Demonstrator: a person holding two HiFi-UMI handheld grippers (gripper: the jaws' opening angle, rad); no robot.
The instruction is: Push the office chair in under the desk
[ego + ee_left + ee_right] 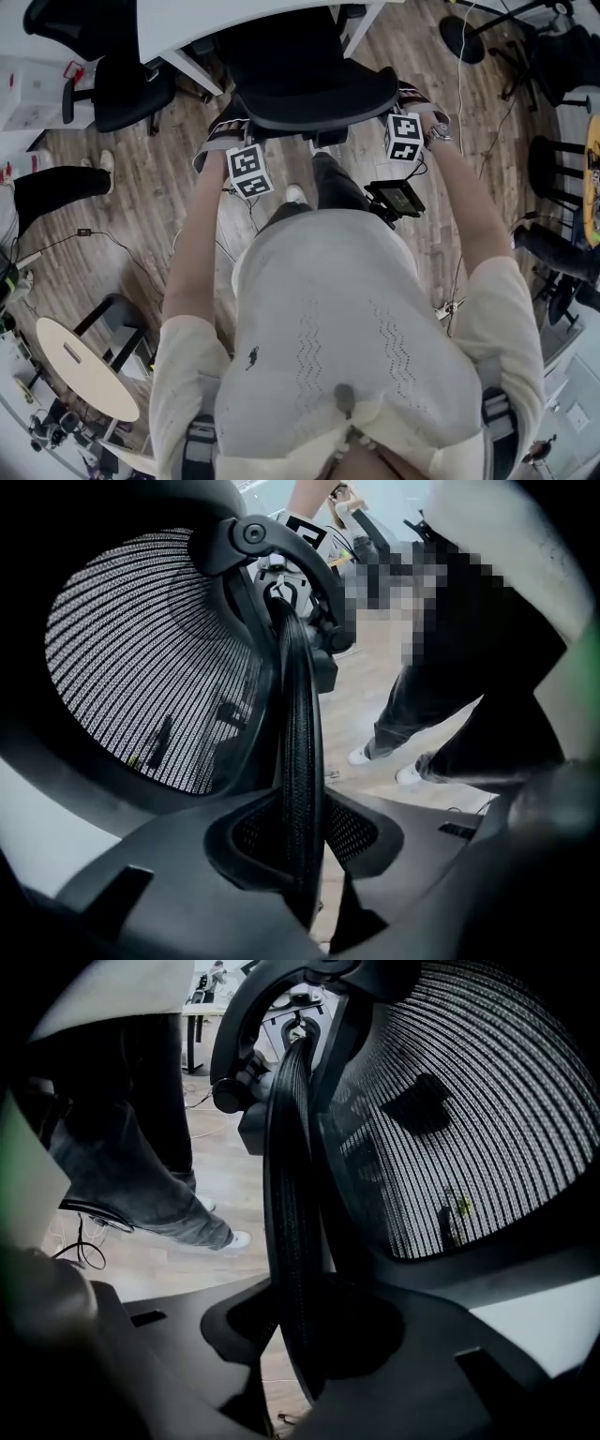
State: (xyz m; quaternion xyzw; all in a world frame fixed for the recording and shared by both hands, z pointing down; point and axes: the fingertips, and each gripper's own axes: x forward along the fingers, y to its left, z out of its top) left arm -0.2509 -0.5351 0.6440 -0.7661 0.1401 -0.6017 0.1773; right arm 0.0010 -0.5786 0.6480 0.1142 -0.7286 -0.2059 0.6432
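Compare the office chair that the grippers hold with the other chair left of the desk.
The held office chair stands before the person, at the white desk; the other chair stands beside the desk's left end. The left gripper and right gripper are shut on the held chair's mesh edge; no gripper touches the other chair. Both are black.

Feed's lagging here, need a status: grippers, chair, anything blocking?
Both clamped on backrest rim: left gripper, right gripper. Office chair at desk edge, depth under unclear. Second chair off left, apart.
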